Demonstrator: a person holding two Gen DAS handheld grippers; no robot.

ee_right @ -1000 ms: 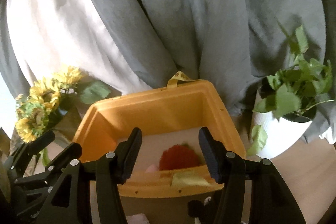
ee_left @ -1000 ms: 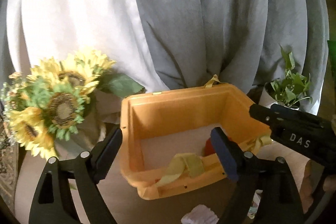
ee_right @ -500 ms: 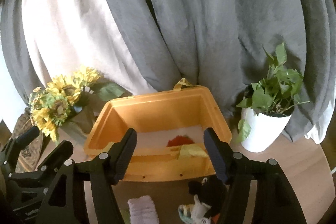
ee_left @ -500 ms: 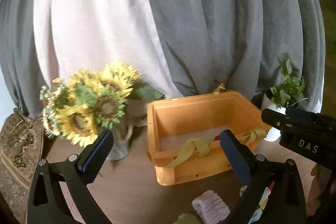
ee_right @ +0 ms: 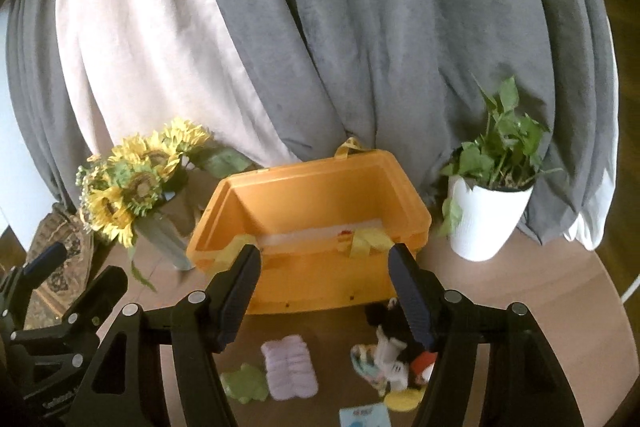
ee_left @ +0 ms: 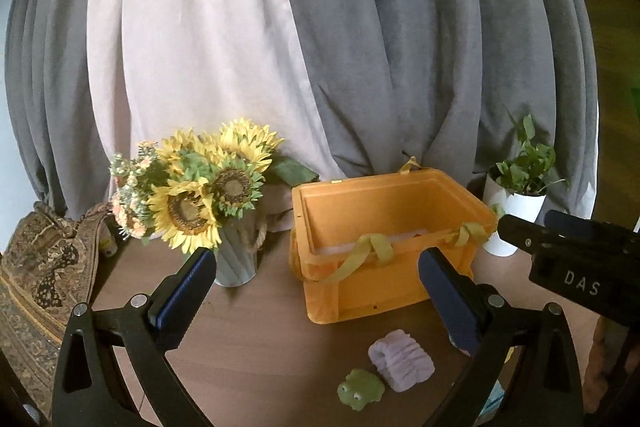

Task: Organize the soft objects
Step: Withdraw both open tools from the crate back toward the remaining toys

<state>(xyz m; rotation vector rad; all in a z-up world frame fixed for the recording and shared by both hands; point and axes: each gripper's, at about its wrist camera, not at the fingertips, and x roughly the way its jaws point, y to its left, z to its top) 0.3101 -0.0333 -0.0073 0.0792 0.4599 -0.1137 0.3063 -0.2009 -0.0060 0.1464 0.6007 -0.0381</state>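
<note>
**Both jaws empty above the toys; bin partly filled**

Grey and pale curtains hang behind a round brown table (ee_right: 560,299), which carries everything under inspection. At its back edge stand a vase of sunflowers (ee_left: 208,195) on my left and a potted plant (ee_right: 492,195) in a white pot on my right; between them sits the orange bin (ee_right: 308,227), open at the top, yellow straps draped over its near rim. Something red shows inside it against a pale lining, so I judge the bin to be the collecting place and the sorting already under way.

Loose soft items lie on the table just in front of the bin: a ribbed lilac cloth (ee_right: 290,367), a small green frog toy (ee_left: 360,389) touching its near-left corner, and further right a black-and-white plush toy (ee_right: 396,351) among a few flat pieces I cannot identify.

My left gripper (ee_left: 316,291) has its jaws spread wide, with nothing between them. My right gripper (ee_right: 324,299) has its jaws apart as well, less widely, also empty. Both point down over the table, with the loose items low in view, near the fingers.

Judgement: the items are grouped close to the bin to keep each carry short. Remaining work is pickup and drop; the cloth and frog touch, so one may drag the other.
</note>
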